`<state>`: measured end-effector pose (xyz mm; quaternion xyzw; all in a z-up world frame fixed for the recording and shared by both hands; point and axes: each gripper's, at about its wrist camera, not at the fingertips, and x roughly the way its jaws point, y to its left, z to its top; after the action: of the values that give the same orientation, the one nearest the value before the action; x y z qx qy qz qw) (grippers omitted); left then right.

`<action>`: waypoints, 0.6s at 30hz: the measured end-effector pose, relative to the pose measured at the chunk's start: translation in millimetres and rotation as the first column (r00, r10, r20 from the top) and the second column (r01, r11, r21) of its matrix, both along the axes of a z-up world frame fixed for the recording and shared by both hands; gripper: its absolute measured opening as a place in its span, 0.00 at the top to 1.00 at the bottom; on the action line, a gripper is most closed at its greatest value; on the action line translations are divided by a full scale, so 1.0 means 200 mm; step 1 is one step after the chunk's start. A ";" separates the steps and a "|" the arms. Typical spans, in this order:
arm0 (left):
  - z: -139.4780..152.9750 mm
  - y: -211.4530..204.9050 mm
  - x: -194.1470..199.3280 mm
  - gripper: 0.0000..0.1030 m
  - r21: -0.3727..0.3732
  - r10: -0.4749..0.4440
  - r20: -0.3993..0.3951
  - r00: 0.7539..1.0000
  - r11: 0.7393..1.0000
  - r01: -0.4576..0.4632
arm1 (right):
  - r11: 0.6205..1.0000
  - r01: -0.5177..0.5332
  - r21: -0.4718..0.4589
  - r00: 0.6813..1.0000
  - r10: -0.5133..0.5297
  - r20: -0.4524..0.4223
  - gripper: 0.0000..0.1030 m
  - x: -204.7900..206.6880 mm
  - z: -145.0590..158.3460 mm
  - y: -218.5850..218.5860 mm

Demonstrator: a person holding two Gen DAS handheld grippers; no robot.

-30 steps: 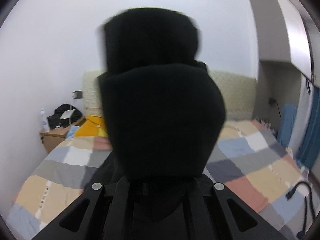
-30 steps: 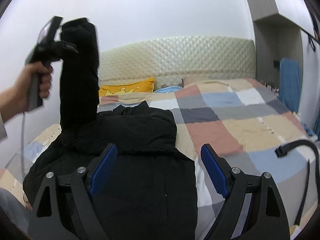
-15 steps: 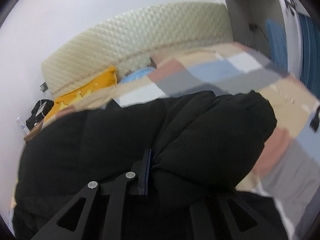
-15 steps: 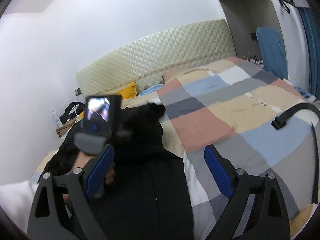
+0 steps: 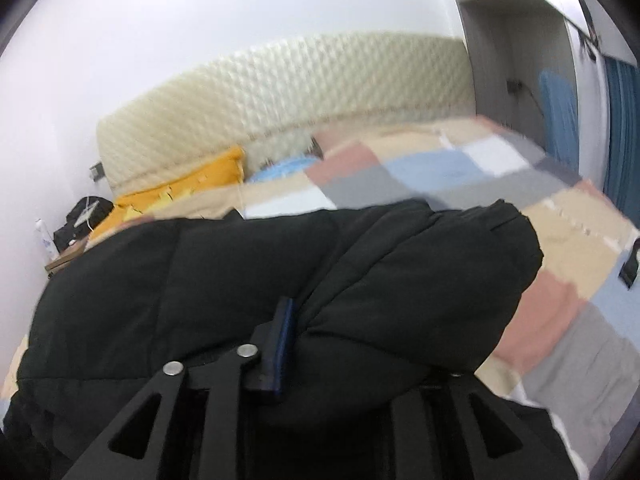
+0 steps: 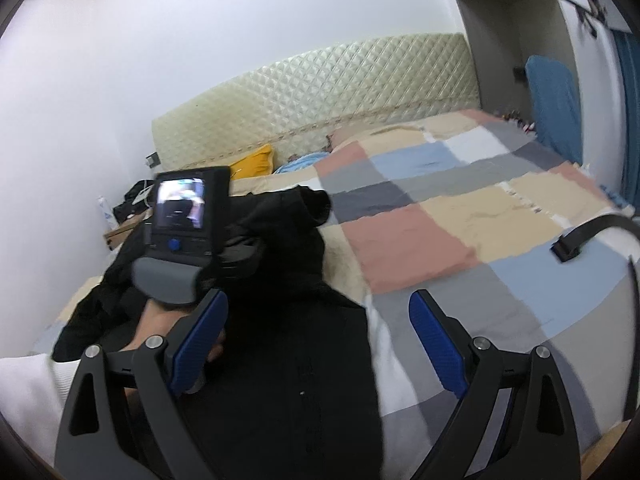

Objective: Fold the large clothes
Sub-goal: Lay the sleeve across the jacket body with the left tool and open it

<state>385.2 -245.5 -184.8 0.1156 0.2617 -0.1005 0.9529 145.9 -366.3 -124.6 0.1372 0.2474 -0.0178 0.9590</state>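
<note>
A black padded jacket (image 6: 304, 360) lies on the patchwork bed cover (image 6: 500, 240), on the bed's left side. My left gripper (image 5: 344, 344) is shut on the jacket's sleeve (image 5: 420, 280), which lies folded across the jacket body (image 5: 160, 300); the sleeve covers the right finger. In the right wrist view the left gripper's body (image 6: 180, 236) and the hand holding it sit low over the jacket. My right gripper (image 6: 318, 340) is open and empty, above the jacket's lower part.
A quilted cream headboard (image 6: 320, 96) stands at the far end with a yellow pillow (image 6: 256, 164) and a blue pillow (image 6: 304, 160). A nightstand with a bottle (image 5: 44, 240) is at the left. A black strap (image 6: 588, 228) lies on the bed's right side.
My left gripper has swung the sleeve down from high in the air and laid it across the jacket body. My right gripper has stayed open and turned slightly.
</note>
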 end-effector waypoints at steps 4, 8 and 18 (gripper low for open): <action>0.08 0.04 -0.05 0.32 0.007 0.017 0.001 1.000 1.000 -0.017 | 1.000 0.010 -0.018 1.000 -0.009 0.022 0.10 -0.03 0.02 0.00; 0.21 0.10 -0.16 0.27 0.039 -0.044 0.049 0.998 0.998 0.042 | 0.999 0.009 -0.031 0.999 -0.008 0.033 0.10 -0.03 0.03 0.02; 0.62 0.39 -0.46 0.27 -0.035 -0.068 0.060 0.996 0.997 0.070 | 0.990 -0.007 -0.143 0.993 0.024 0.118 0.10 -0.10 0.12 0.15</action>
<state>292.8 -166.6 -60.8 0.1097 0.2274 -0.1347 0.9582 125.4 -335.6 -100.3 0.0674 0.1889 -0.0195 0.9795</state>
